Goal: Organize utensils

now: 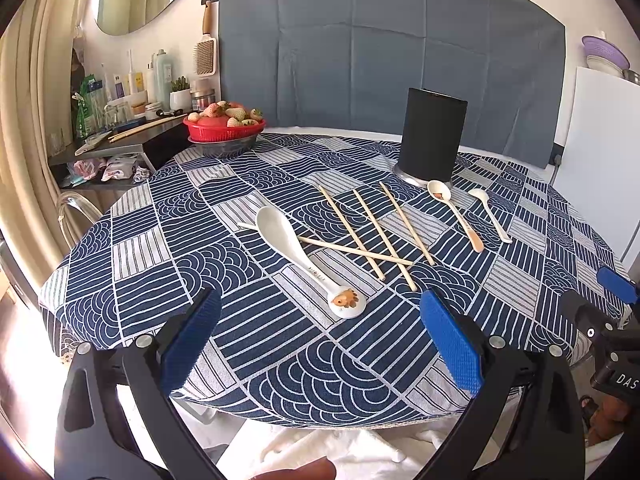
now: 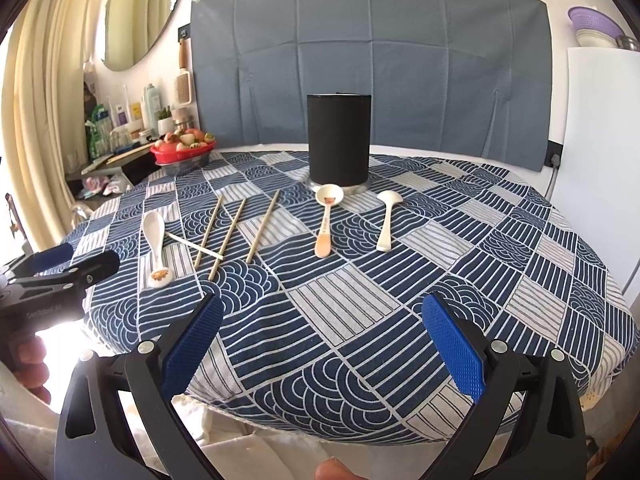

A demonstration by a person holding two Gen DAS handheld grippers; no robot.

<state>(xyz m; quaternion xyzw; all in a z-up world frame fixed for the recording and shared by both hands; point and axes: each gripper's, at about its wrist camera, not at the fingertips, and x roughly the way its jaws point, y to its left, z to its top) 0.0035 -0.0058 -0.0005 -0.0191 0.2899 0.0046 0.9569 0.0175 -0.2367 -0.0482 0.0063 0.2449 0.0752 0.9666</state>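
A black cylindrical holder (image 1: 432, 136) (image 2: 338, 140) stands upright at the back of the table. Several wooden chopsticks (image 1: 376, 236) (image 2: 228, 232) lie loose in the middle, one crossing the others. A big white spoon with a lion end (image 1: 300, 256) (image 2: 155, 244) lies left of them. Two smaller spoons lie near the holder: one with an orange handle (image 1: 456, 212) (image 2: 326, 220), one plain white (image 1: 490, 214) (image 2: 386, 220). My left gripper (image 1: 320, 312) is open and empty near the front edge, just short of the lion spoon. My right gripper (image 2: 322, 320) is open and empty over the front cloth.
The round table wears a blue patterned cloth (image 1: 240, 360) (image 2: 480, 280). A red basket of strawberries (image 1: 224, 122) (image 2: 184, 148) sits at the back left edge. A cluttered shelf (image 1: 120, 132) stands left. A white cabinet (image 1: 600, 140) stands right.
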